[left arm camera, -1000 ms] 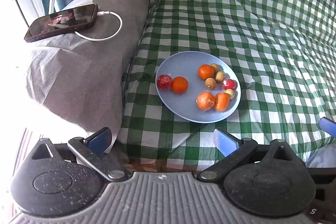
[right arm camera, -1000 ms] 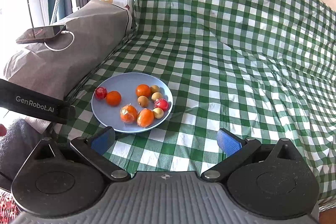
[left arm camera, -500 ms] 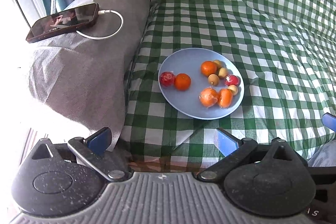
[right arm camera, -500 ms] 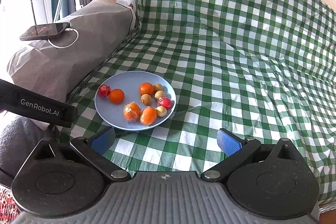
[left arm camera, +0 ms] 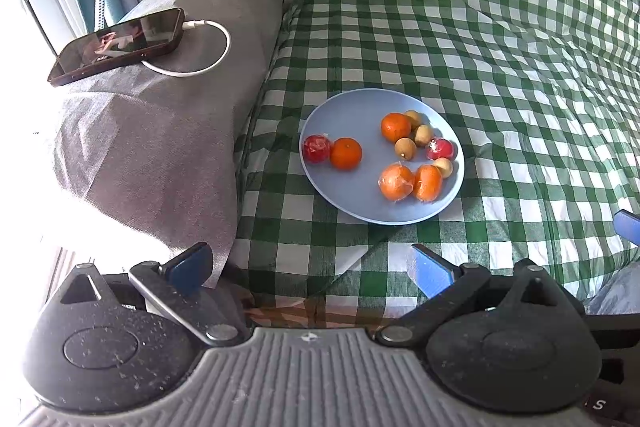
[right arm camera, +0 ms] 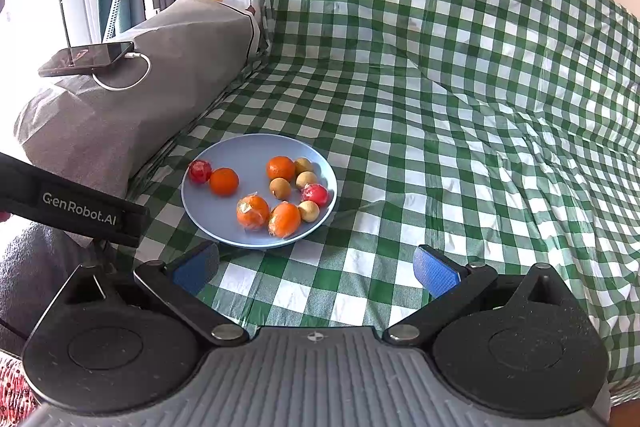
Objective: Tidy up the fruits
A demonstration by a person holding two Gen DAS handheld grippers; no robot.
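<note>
The green-checked sofa (right arm camera: 440,107) has slid lower in my view as I drew nearer. The blue plate (right arm camera: 224,223) holds every fruit: oranges (right arm camera: 281,167), red ones, small tan ones. Both my fingers (left arm camera: 190,263) gape empty, released.

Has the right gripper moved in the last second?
Yes. The right gripper has drifted slightly right: the plate and phone sit a bit further right in its view. Its jaws are open.

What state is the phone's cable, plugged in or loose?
Plugged in: the white cable enters the phone end, looping on the grey cover.
</note>
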